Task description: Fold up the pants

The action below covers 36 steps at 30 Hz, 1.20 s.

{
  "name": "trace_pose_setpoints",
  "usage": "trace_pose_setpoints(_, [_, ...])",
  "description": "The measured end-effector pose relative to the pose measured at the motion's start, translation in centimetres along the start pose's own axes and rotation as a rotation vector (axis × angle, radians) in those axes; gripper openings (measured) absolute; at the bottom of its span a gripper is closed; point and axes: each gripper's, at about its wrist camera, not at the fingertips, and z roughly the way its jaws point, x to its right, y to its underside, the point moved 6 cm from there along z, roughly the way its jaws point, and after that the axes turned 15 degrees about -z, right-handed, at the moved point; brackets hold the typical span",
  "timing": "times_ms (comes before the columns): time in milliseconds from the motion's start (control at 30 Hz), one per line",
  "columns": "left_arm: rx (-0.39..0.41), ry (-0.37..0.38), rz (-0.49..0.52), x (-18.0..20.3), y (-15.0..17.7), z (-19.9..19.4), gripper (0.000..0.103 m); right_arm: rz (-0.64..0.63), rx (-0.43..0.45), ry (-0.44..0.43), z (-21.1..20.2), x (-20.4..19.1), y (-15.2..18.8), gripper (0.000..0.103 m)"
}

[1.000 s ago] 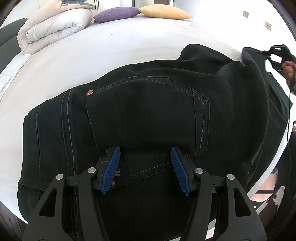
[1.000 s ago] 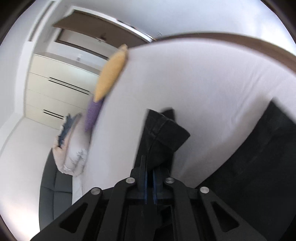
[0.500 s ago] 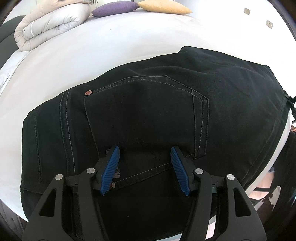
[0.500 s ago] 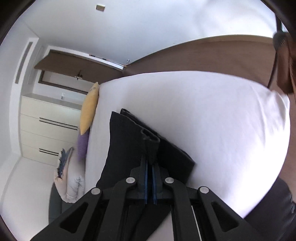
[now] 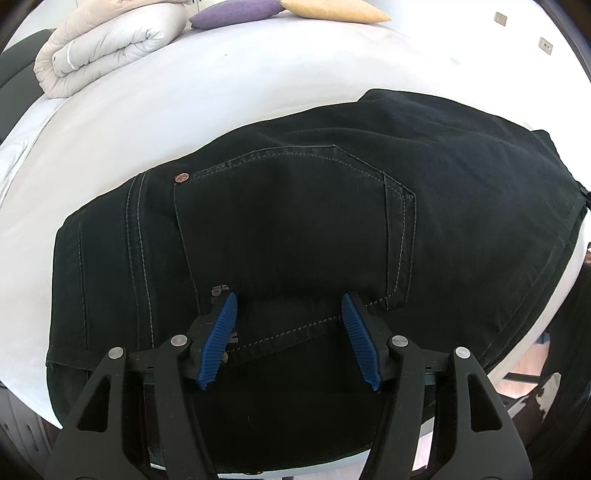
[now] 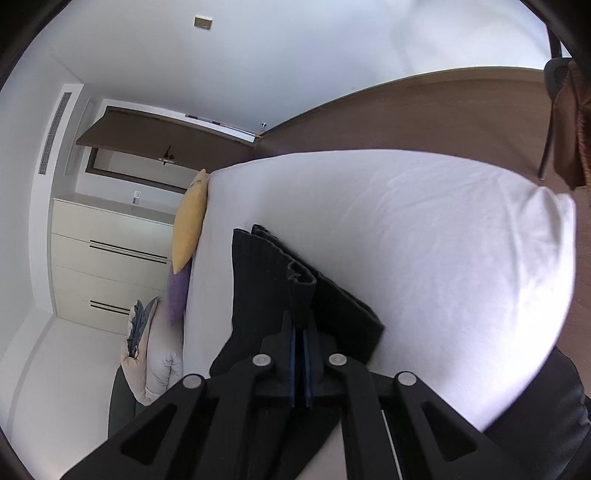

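Note:
Black jeans (image 5: 295,206) lie flat on the white bed (image 5: 184,103), back pocket and a copper rivet facing up. My left gripper (image 5: 289,297) points down onto the seat area below the pocket. Its blue pads (image 5: 221,332) stand apart on the fabric, open, pinching nothing. In the right wrist view my right gripper (image 6: 299,328) is shut on a bunched edge of the jeans (image 6: 258,280), near the hem end. That cloth lies in layers on the bed sheet (image 6: 406,240) just ahead of the fingers.
A rolled duvet (image 5: 107,40), a purple cushion (image 5: 236,9) and a yellow cushion (image 5: 332,9) sit at the bed's far end. The mattress edge runs close under my left gripper. A white dresser (image 6: 110,258) stands beyond the bed; a chair (image 6: 565,122) stands at the right.
My right gripper swung sideways and down with the jeans' end, laying it on the sheet. In the left view the lifted fold at the right flattened. The left gripper stayed put.

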Motion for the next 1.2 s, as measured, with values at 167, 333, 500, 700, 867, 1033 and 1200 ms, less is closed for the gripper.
trace_pose_setpoints(167, [-0.001,0.009,0.010,-0.1,0.0,0.0,0.059,0.038,-0.013,0.020,-0.8,1.6,0.8,0.004])
trace_pose_setpoints(333, [-0.002,0.013,0.034,-0.1,0.9,-0.1,0.059,0.054,-0.006,0.029,-0.7,2.5,1.4,0.002])
trace_pose_setpoints(500, [0.014,0.027,0.022,-0.6,1.5,-0.1,0.060,0.057,-0.007,0.025,-0.7,2.6,1.4,0.003])
trace_pose_setpoints(700, [0.036,0.034,0.004,-0.7,1.7,0.0,0.060,-0.079,0.022,0.144,-3.5,1.3,0.3,0.048])
trace_pose_setpoints(867, [0.046,0.040,0.000,-0.7,1.9,-0.3,0.060,-0.209,-0.112,-0.008,-3.7,-4.4,3.8,0.061])
trace_pose_setpoints(1033, [0.042,0.040,0.008,-1.1,2.2,-0.8,0.060,-0.211,-0.379,-0.260,1.1,-11.0,12.7,0.050])
trace_pose_setpoints(1200, [0.047,0.049,0.001,-1.3,2.4,-0.8,0.060,-0.124,-0.556,-0.311,5.8,-12.8,19.0,0.048])
